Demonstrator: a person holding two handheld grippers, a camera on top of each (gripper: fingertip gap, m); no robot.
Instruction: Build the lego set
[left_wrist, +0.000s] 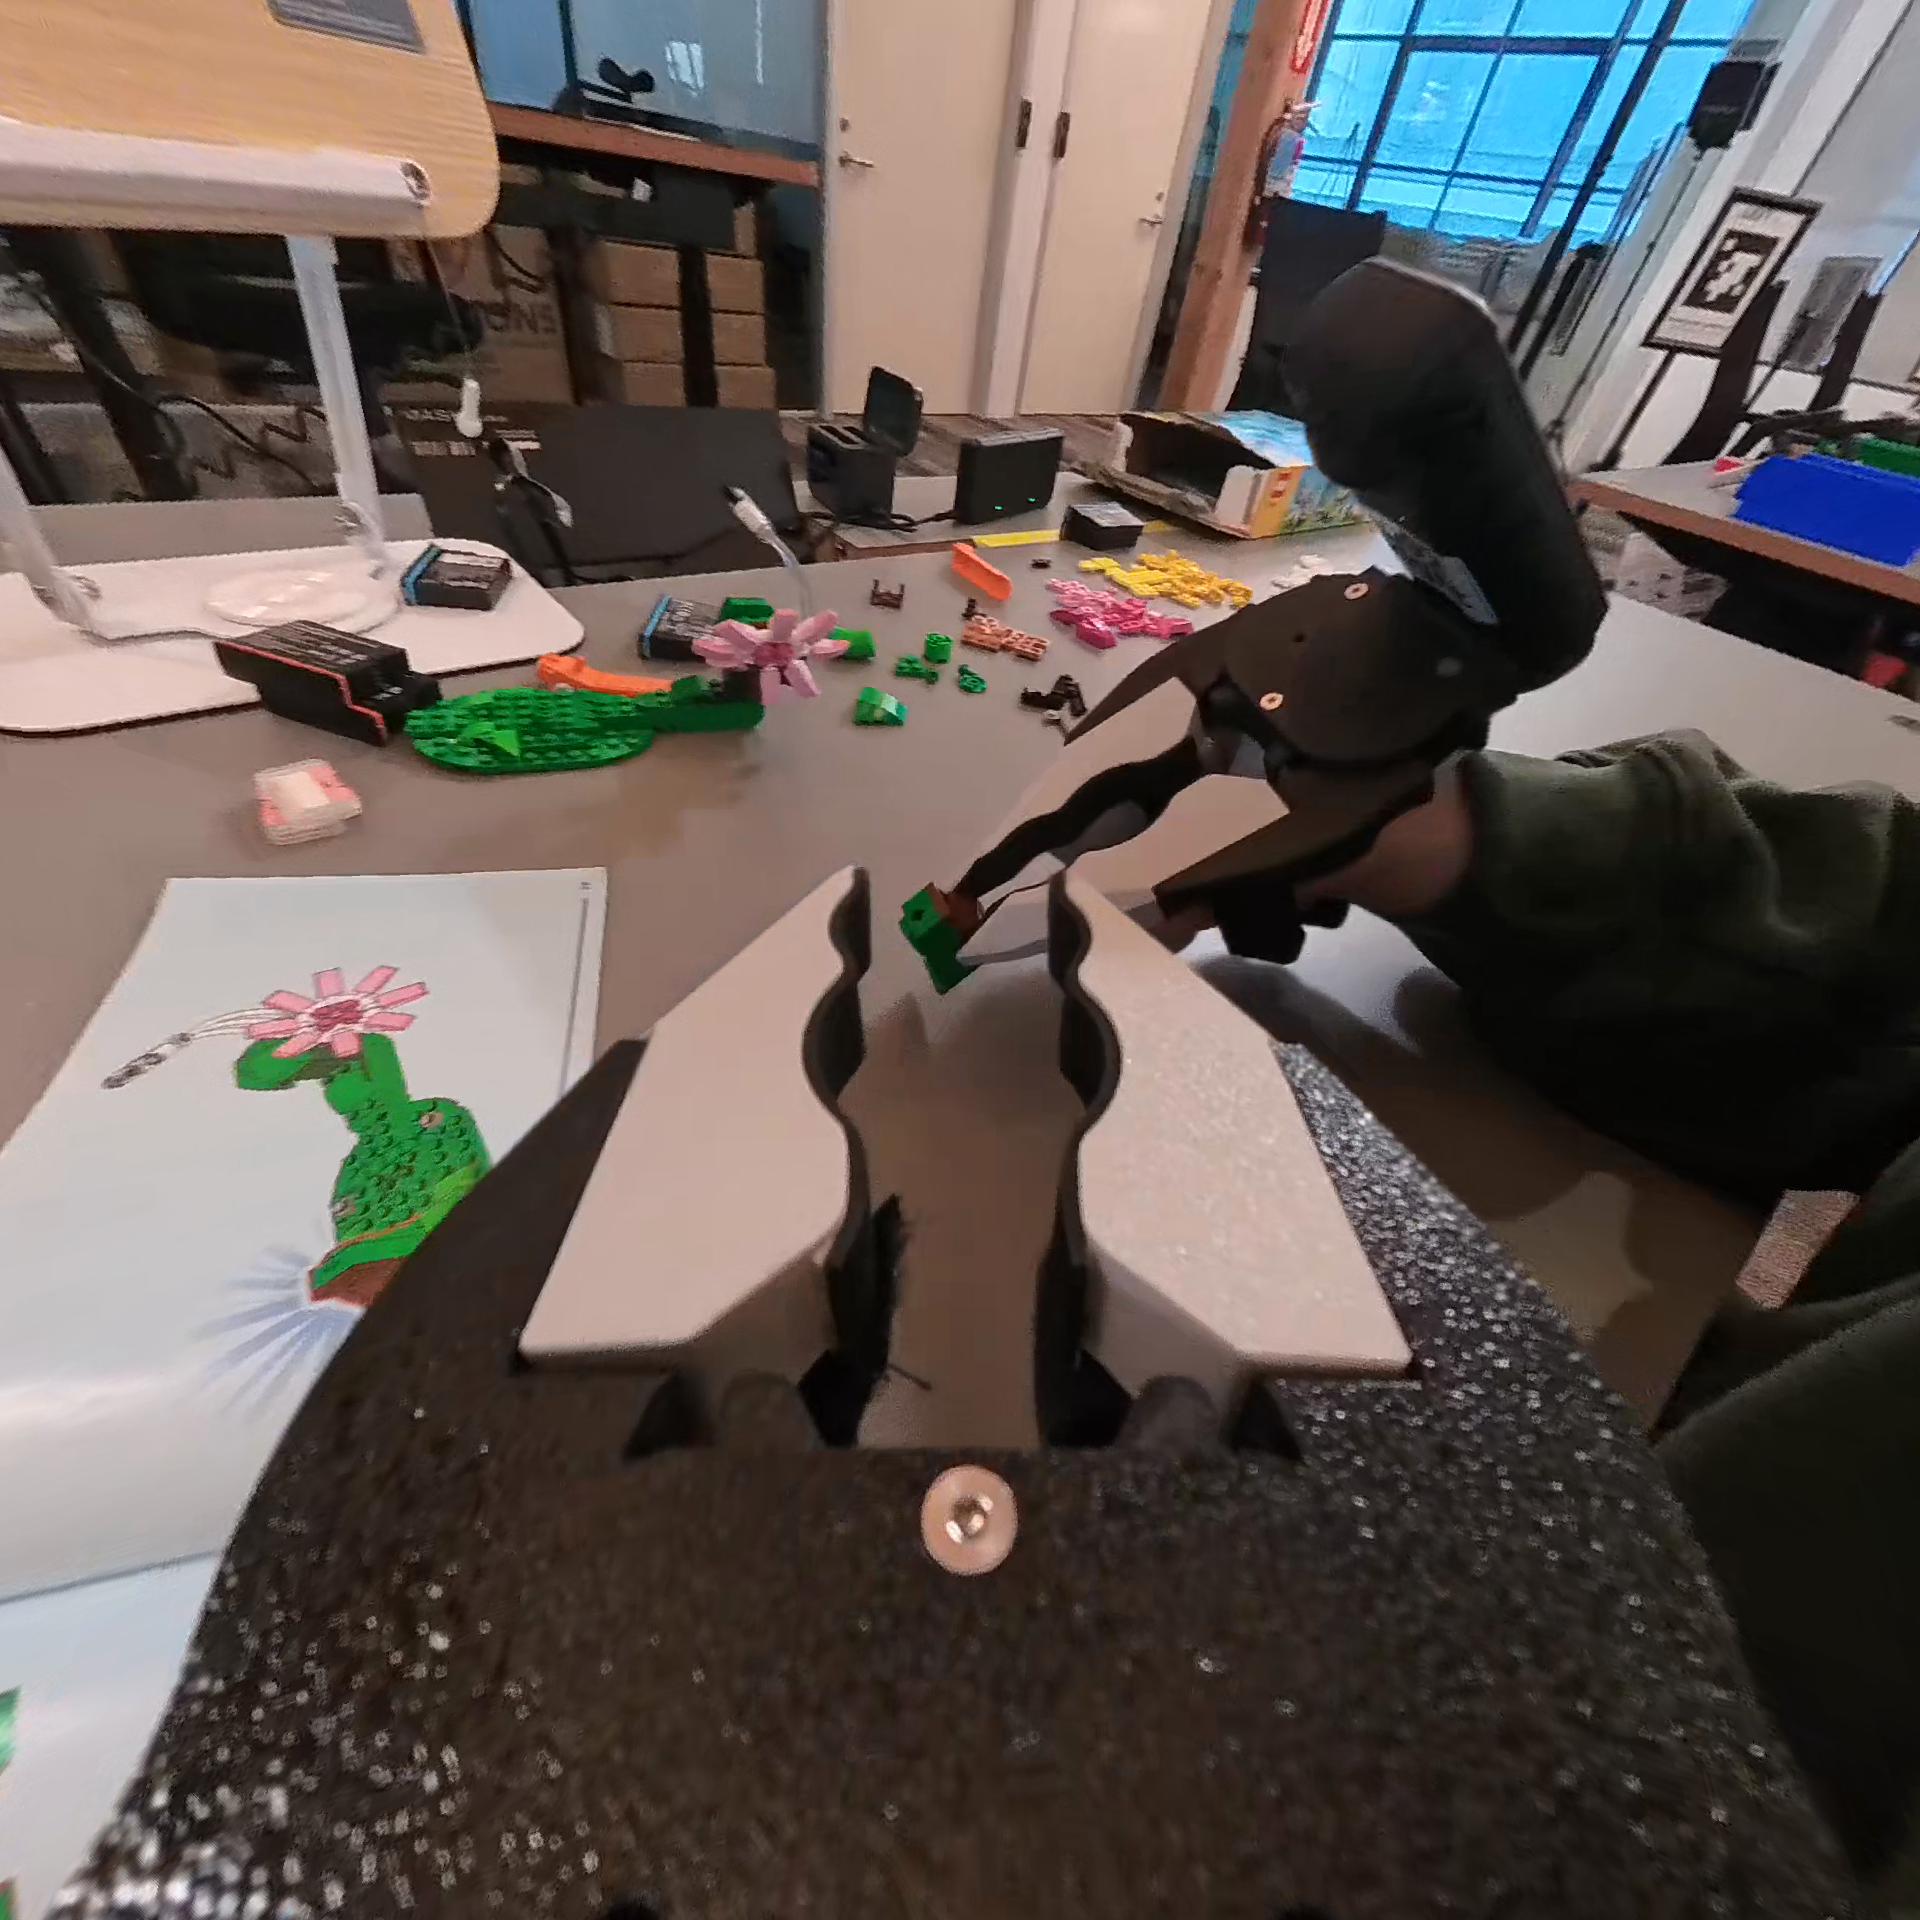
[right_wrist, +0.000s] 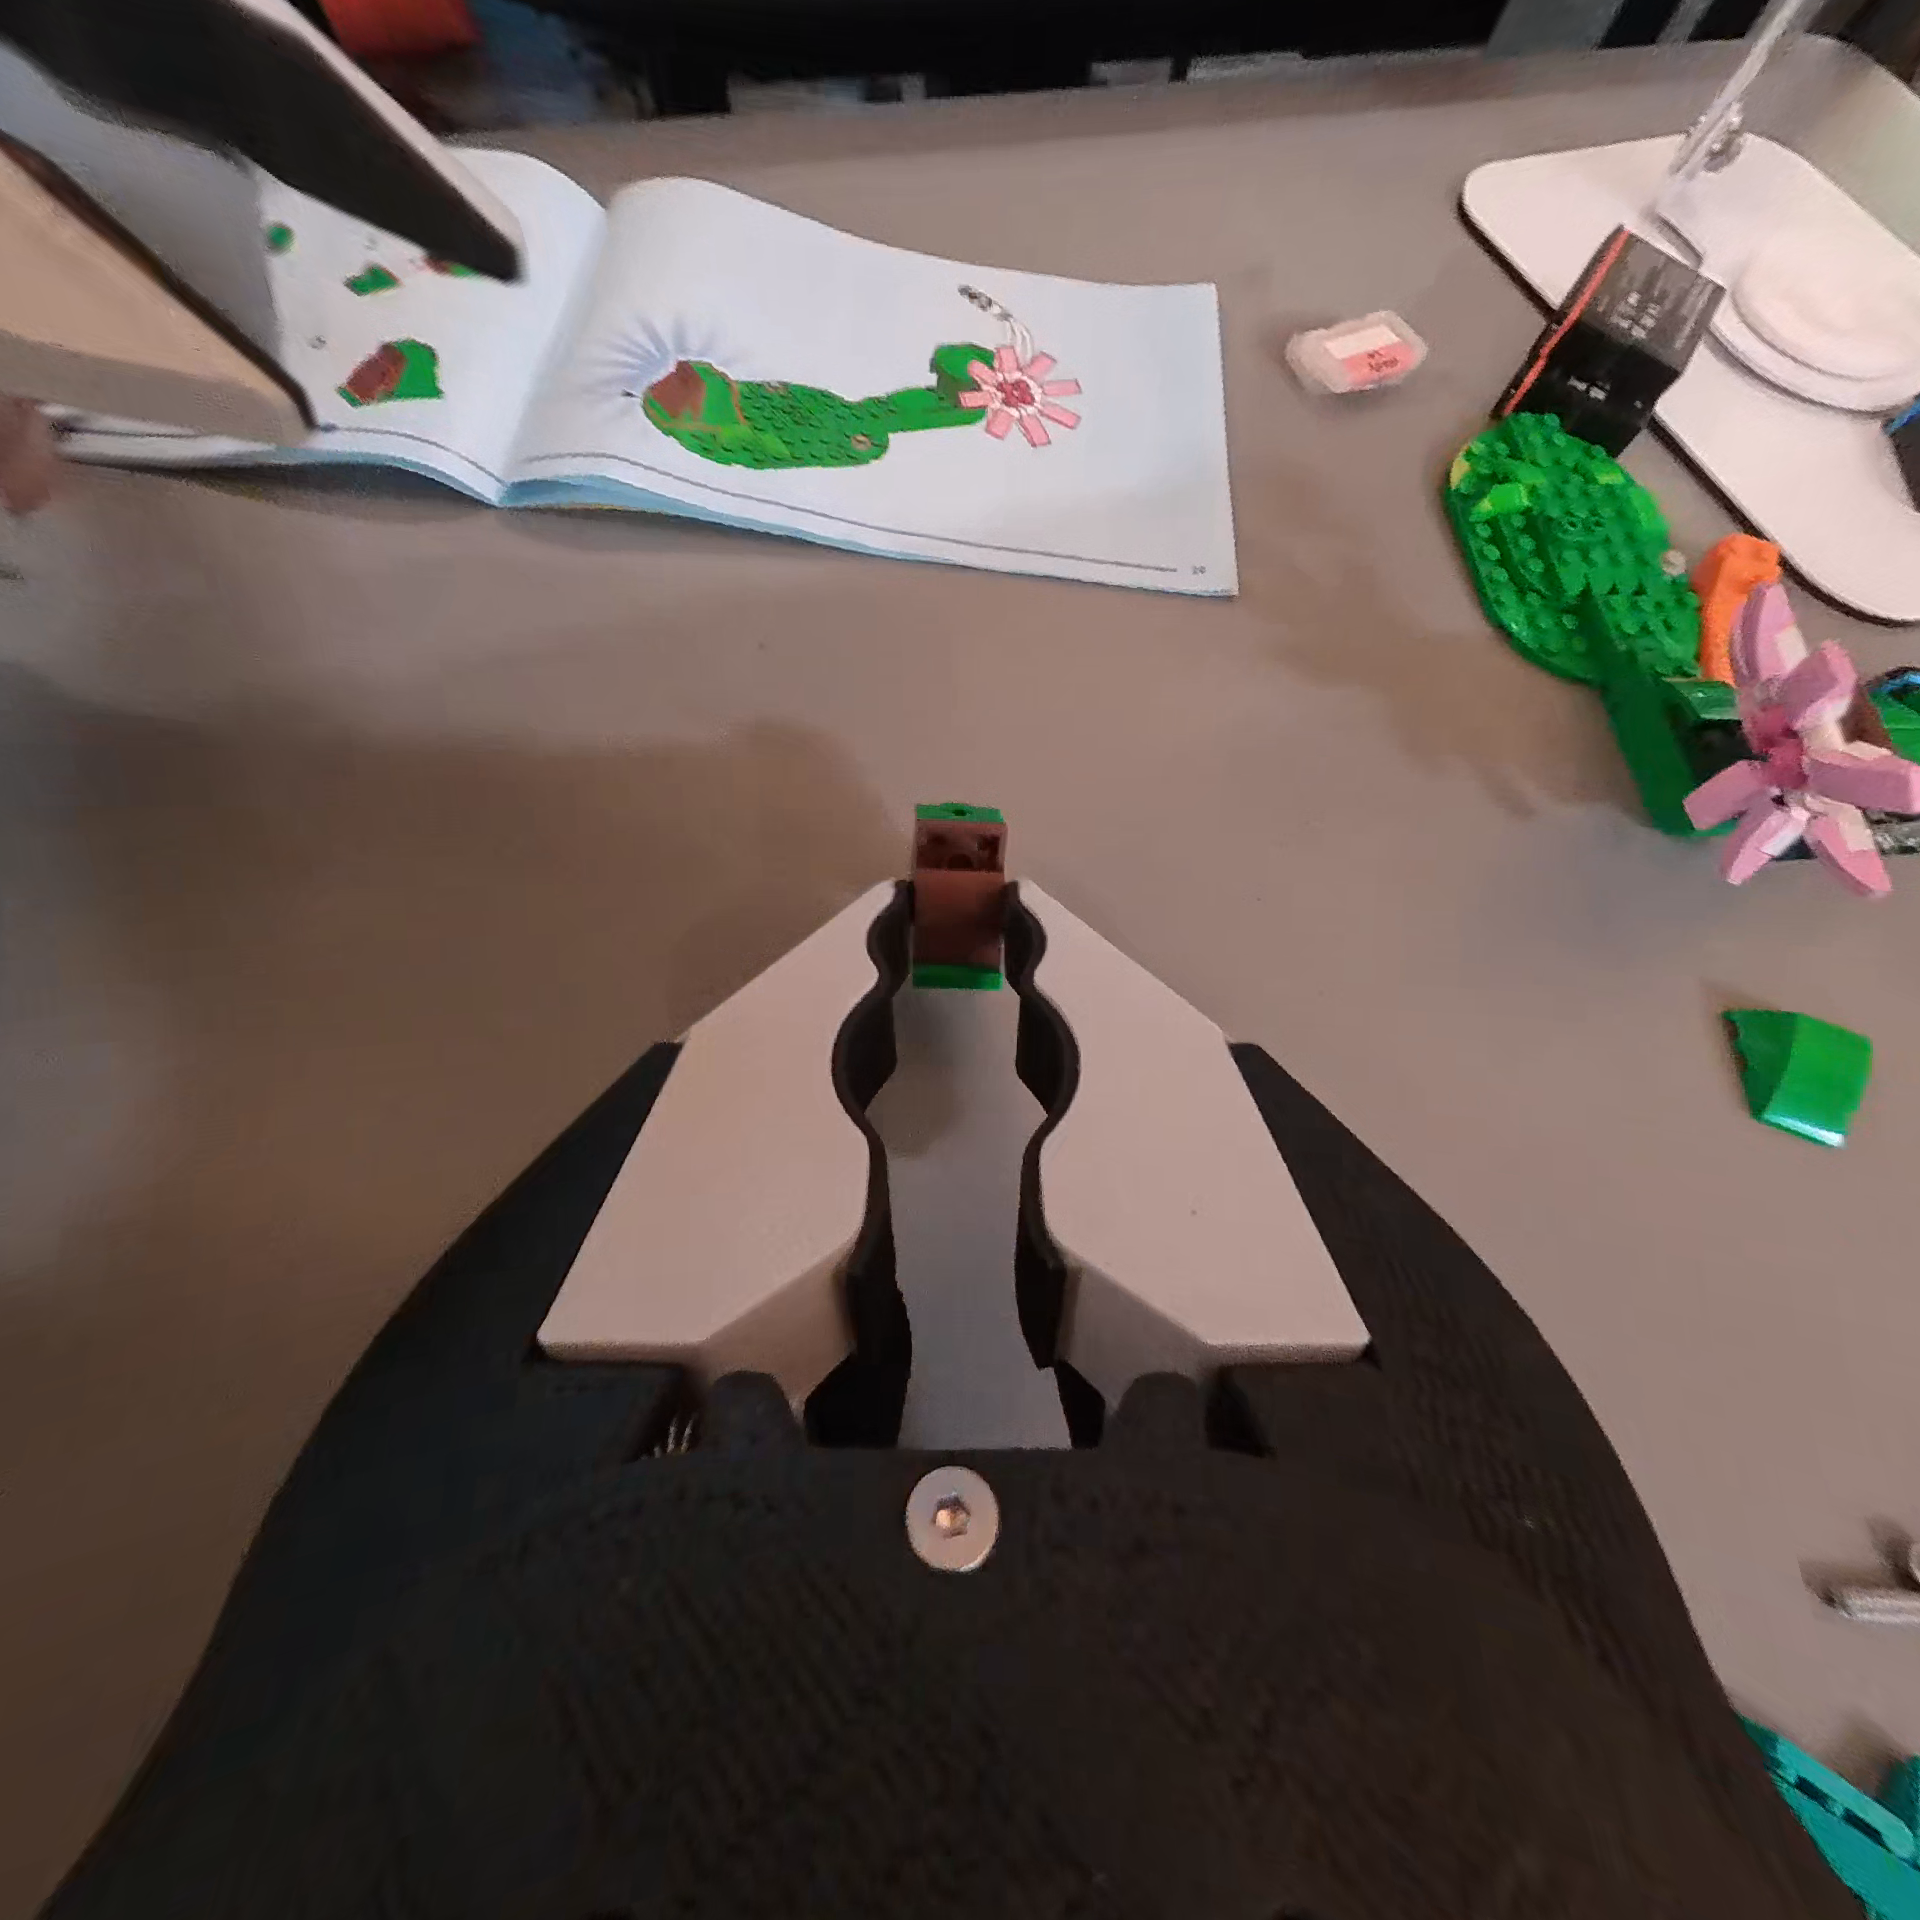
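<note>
My right gripper (right_wrist: 958, 914) is shut on a small brown-and-green brick piece (right_wrist: 958, 894) held above the grey table; it also shows in the left wrist view (left_wrist: 940, 930), at the right gripper's tips (left_wrist: 971, 920). My left gripper (left_wrist: 961, 904) is open and empty, its fingertips on either side of that piece without touching it. The built green cactus with a pink flower (left_wrist: 582, 717) lies on the table farther back, and at the right in the right wrist view (right_wrist: 1590, 592). The open instruction booklet (right_wrist: 831, 416) lies flat; it also shows in the left wrist view (left_wrist: 260, 1143).
Loose green (left_wrist: 878, 709), pink (left_wrist: 1112, 613) and yellow (left_wrist: 1164, 577) bricks lie at the back of the table. A loose green curved piece (right_wrist: 1797, 1075) lies right of my right gripper. A white lamp base (right_wrist: 1766, 312), black battery packs (left_wrist: 322, 675) and the set's box (left_wrist: 1226, 478) stand around. The gap from one gripper's tips to the other's is roughly 10 cm.
</note>
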